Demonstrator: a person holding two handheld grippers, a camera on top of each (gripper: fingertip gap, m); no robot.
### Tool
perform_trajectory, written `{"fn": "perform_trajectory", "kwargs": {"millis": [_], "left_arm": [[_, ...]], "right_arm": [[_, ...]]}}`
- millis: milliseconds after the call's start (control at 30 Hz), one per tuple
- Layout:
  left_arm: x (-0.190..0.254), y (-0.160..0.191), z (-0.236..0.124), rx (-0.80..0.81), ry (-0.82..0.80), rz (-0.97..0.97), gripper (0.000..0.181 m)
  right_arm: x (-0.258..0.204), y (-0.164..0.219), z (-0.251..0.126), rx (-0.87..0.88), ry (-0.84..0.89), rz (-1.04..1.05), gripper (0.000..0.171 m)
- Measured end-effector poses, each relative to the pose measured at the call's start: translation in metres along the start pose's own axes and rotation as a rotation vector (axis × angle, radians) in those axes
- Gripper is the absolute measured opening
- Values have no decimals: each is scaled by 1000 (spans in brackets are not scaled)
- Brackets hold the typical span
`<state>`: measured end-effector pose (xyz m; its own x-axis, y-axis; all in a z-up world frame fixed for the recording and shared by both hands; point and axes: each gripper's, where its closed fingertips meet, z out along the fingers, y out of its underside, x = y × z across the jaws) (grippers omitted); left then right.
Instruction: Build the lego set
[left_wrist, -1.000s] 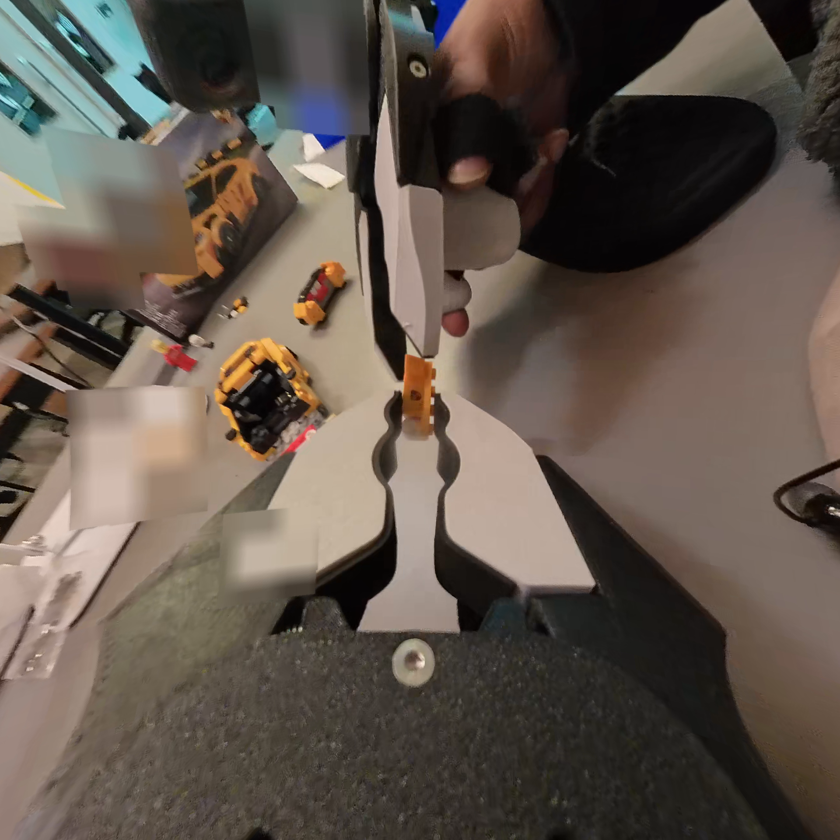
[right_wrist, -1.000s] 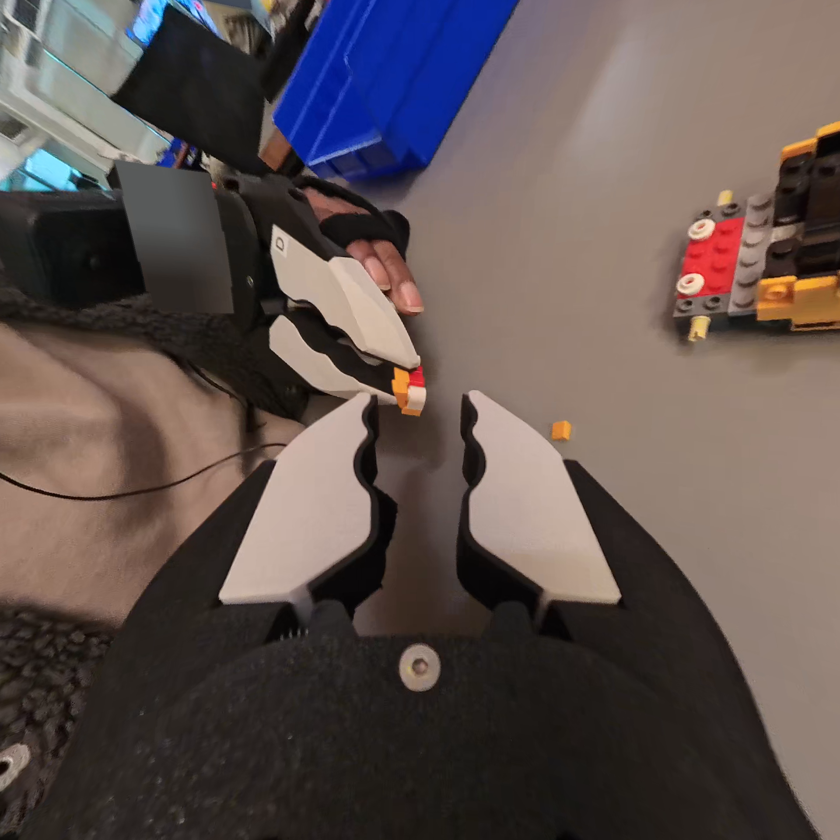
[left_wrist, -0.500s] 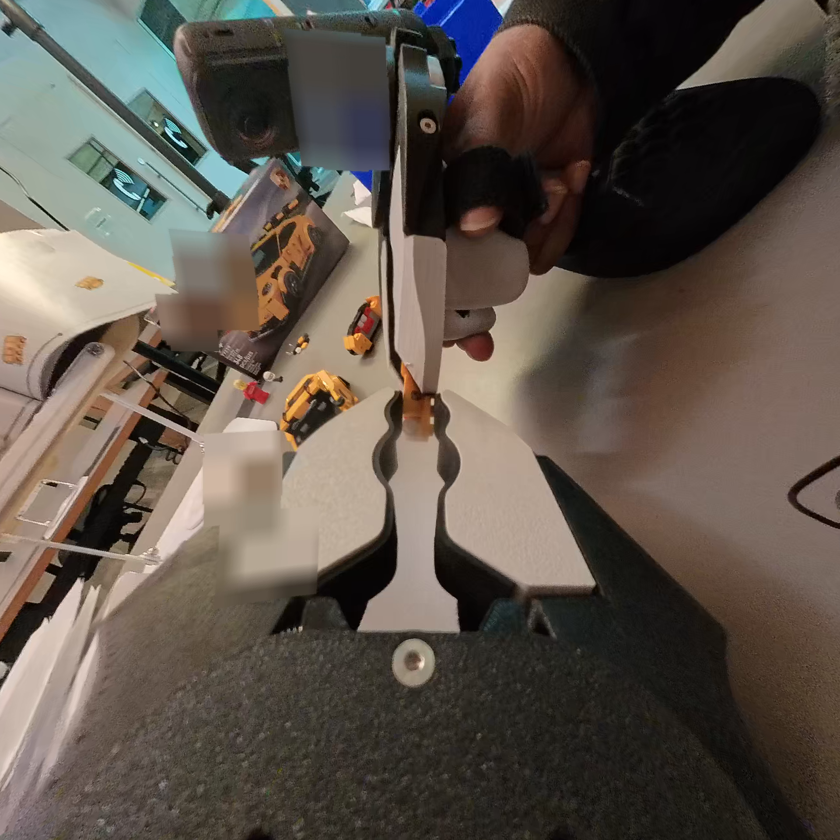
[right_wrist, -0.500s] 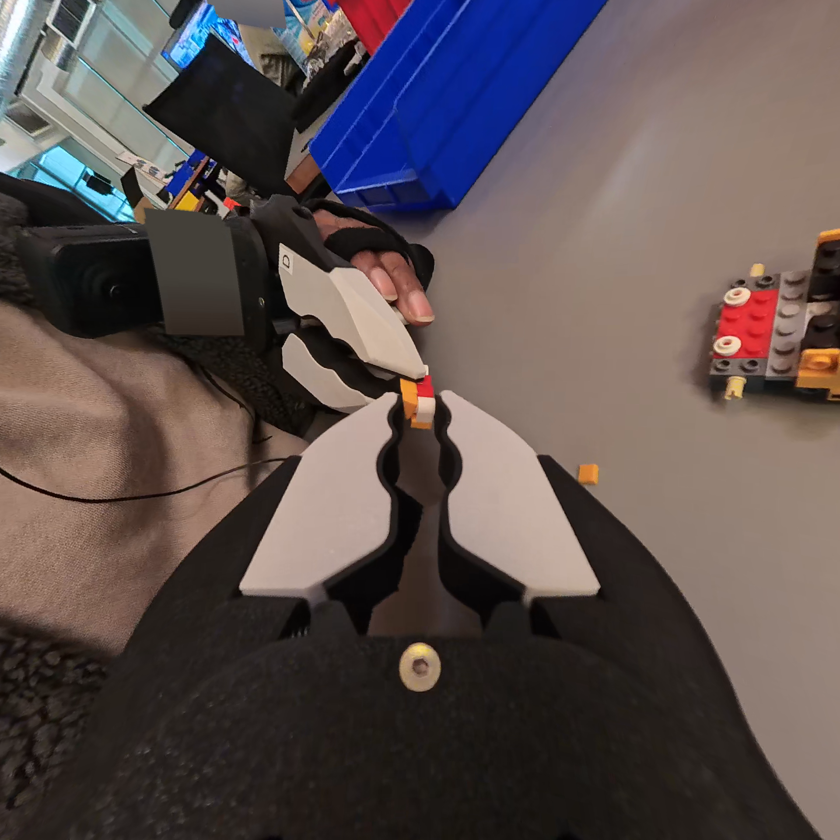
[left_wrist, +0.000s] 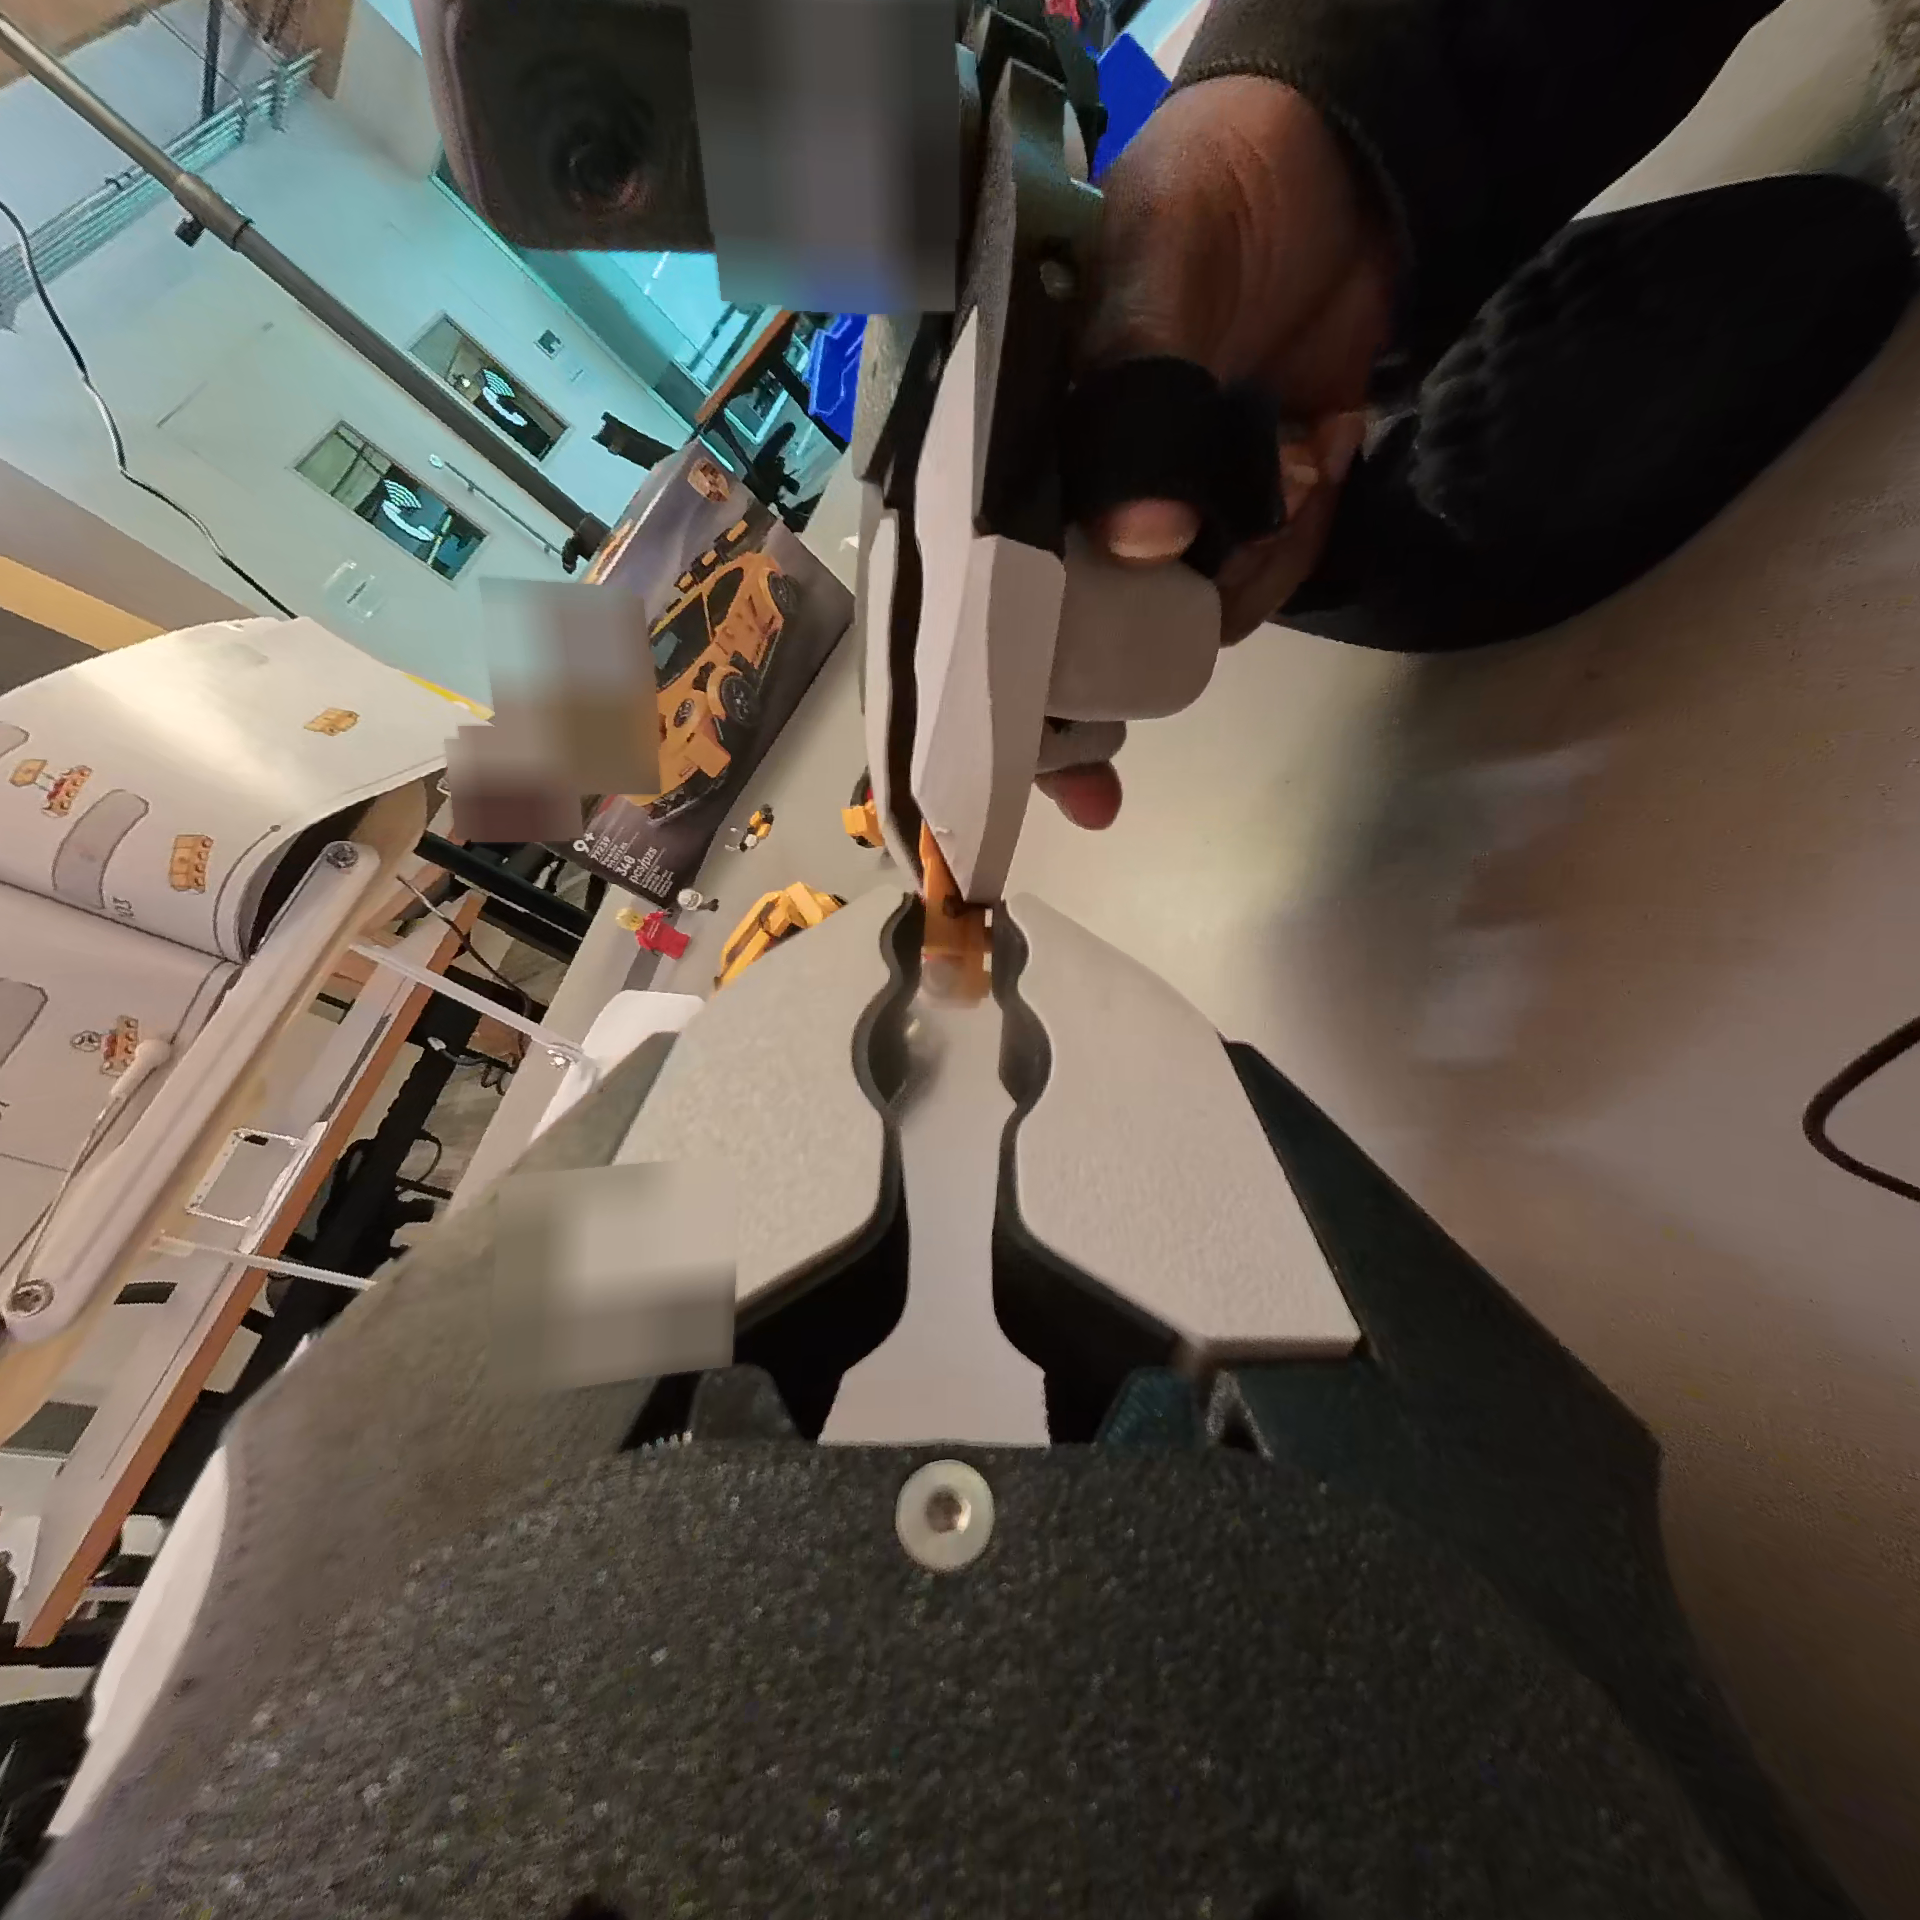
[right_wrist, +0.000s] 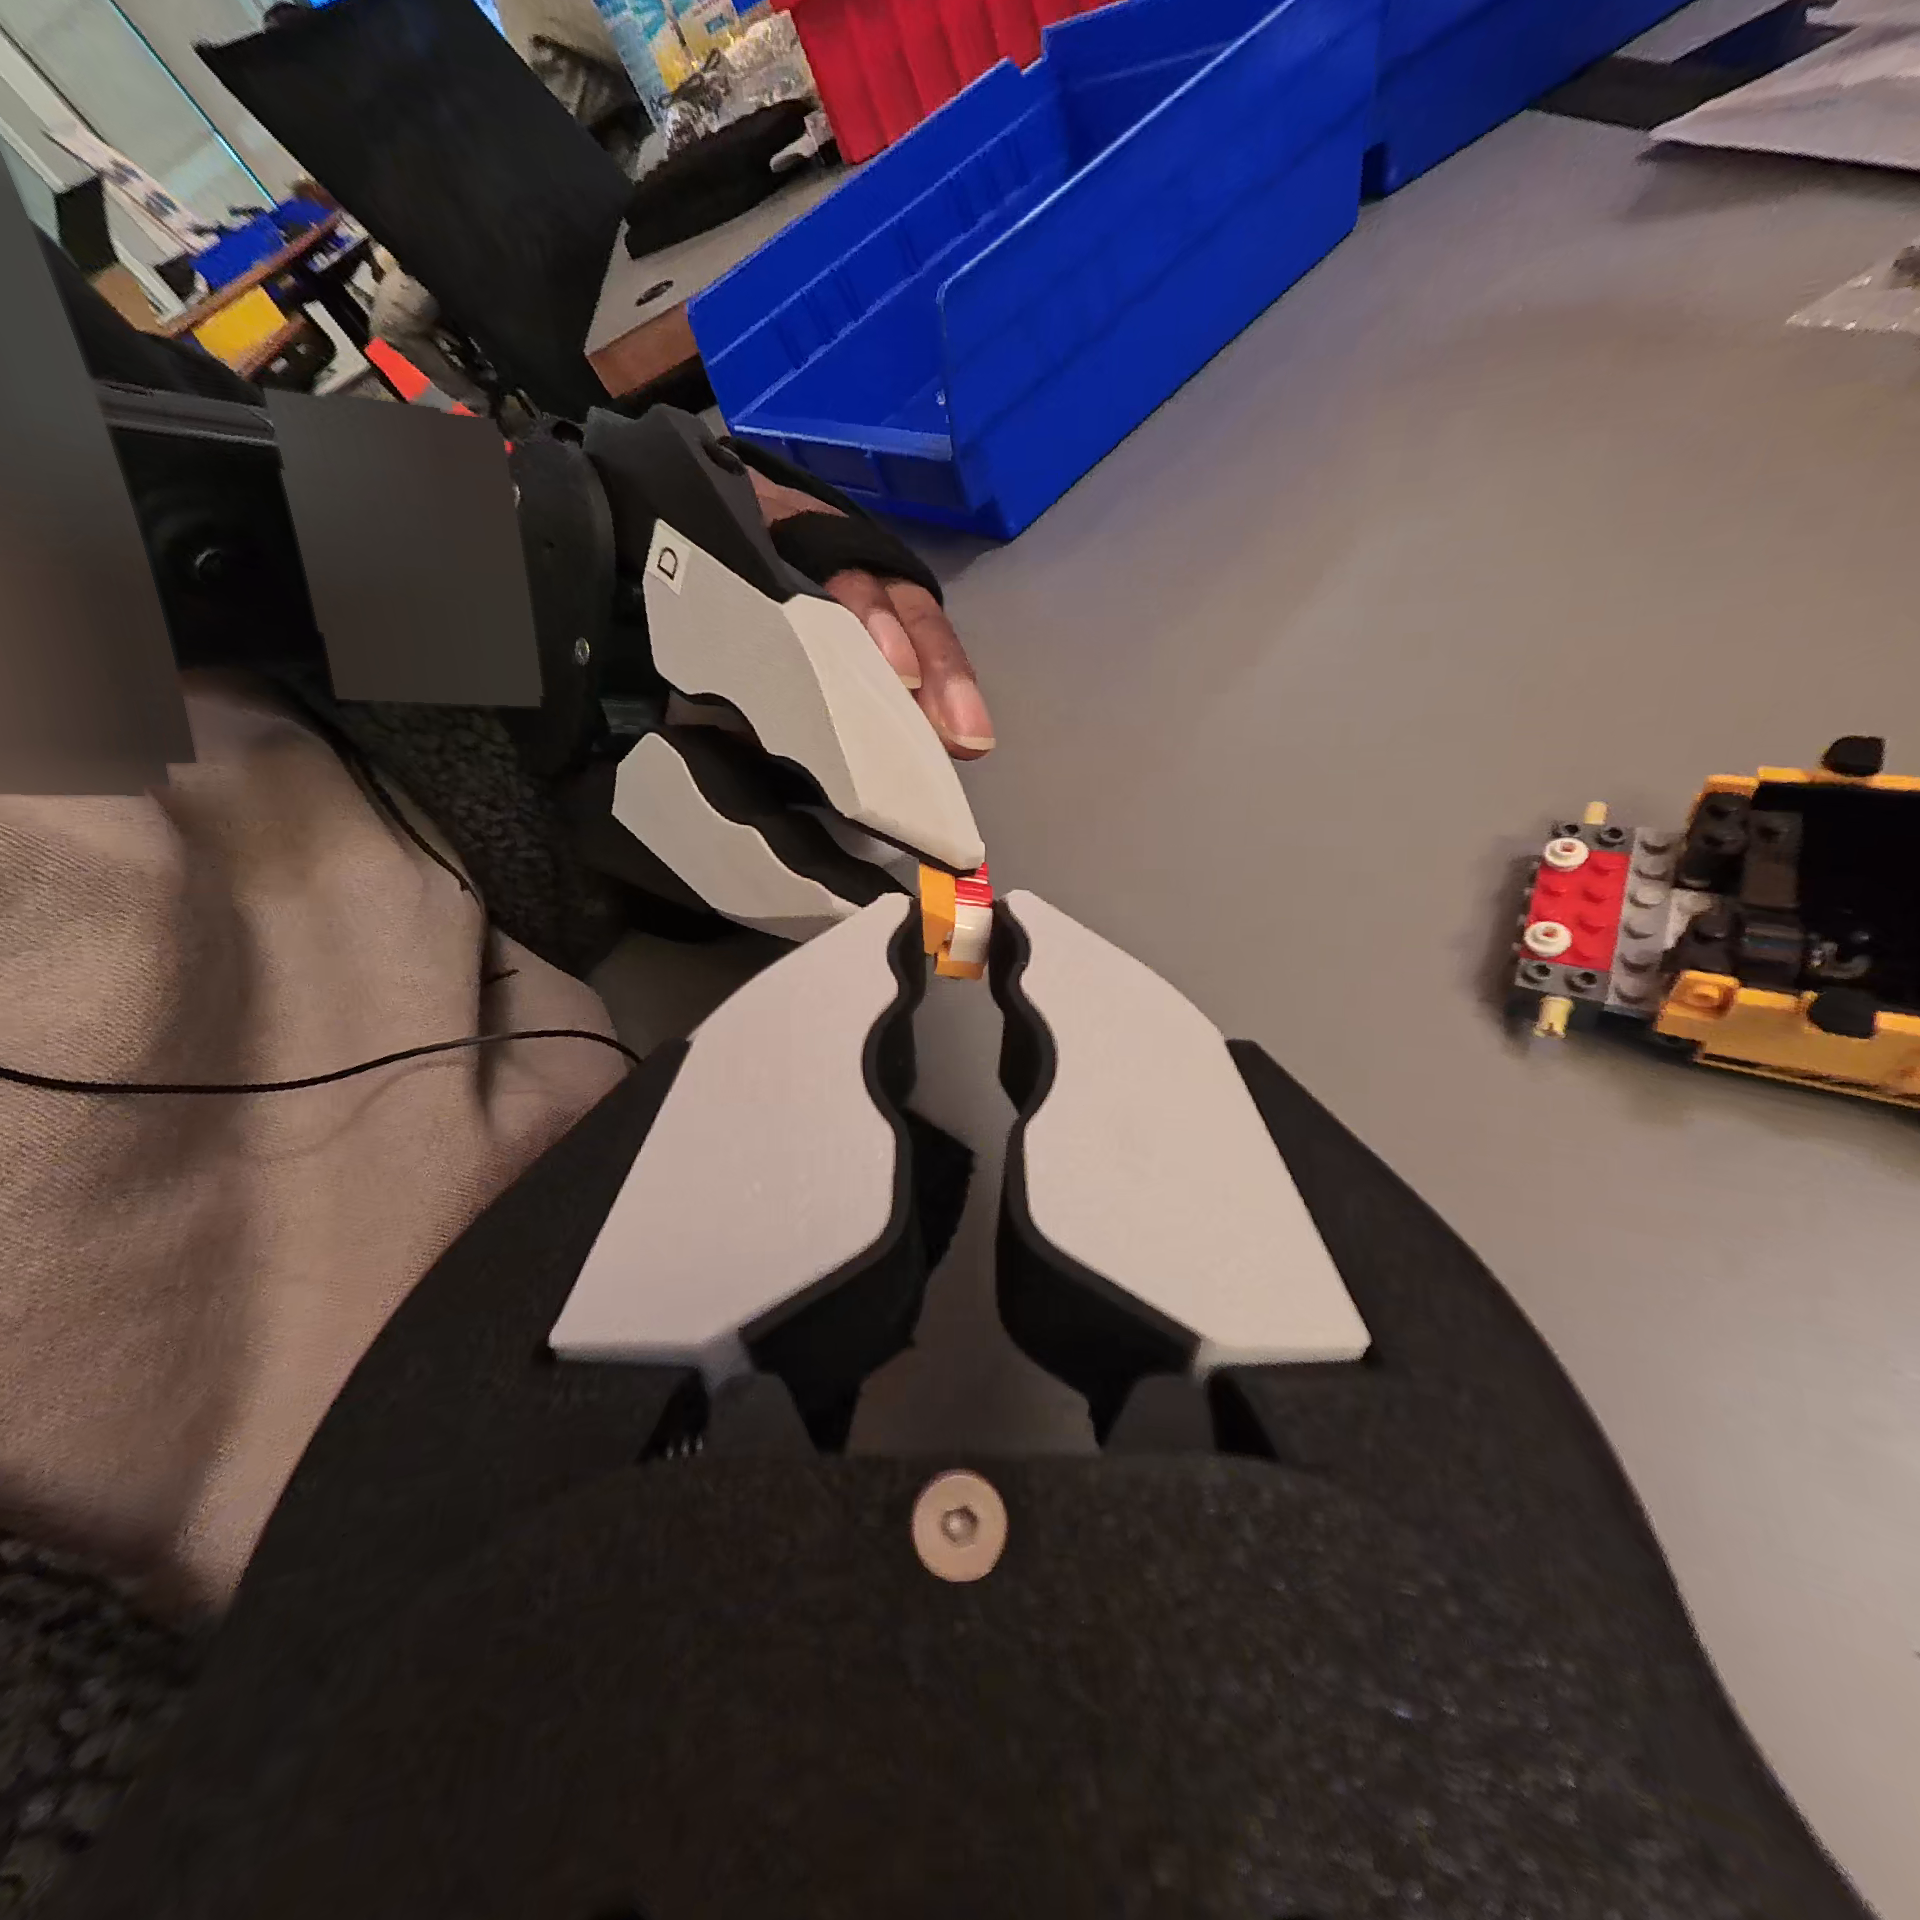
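Lego sub-assembly (right_wrist: 958, 928), pinched by both the left gripper (left_wrist: 954, 940) and right gripper (right_wrist: 956, 920) jaws at twelve o'clock, could twist apart if they pull unevenly.

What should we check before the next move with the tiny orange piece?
1. Left gripper shut on the small orange piece: ok.
2. Right gripper also shut on it: ok.
3. Piece lifted off the grey table: ok.
4. Half-built car within view, free of both grippers: ok.
5. Piece's bricks fully pressed together: cannot tell.
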<state>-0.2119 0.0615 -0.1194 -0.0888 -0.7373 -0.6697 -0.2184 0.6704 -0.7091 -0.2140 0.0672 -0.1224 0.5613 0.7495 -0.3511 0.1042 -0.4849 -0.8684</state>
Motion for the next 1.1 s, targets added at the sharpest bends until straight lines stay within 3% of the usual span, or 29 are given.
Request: {"fn": "perform_trajectory", "kwargs": {"millis": [367,600,1100], "left_arm": [[-5,1,5,5,-20,10,12],[-6,4,12,-6,-14,9,12],[-8,2,5,7,21,-34,13]], "right_arm": [[-2,-4,-5,-33,27,-57,20],[0,-1,-6,-30,0,15,12],[0,1,-6,4,19,-46,11]]}}
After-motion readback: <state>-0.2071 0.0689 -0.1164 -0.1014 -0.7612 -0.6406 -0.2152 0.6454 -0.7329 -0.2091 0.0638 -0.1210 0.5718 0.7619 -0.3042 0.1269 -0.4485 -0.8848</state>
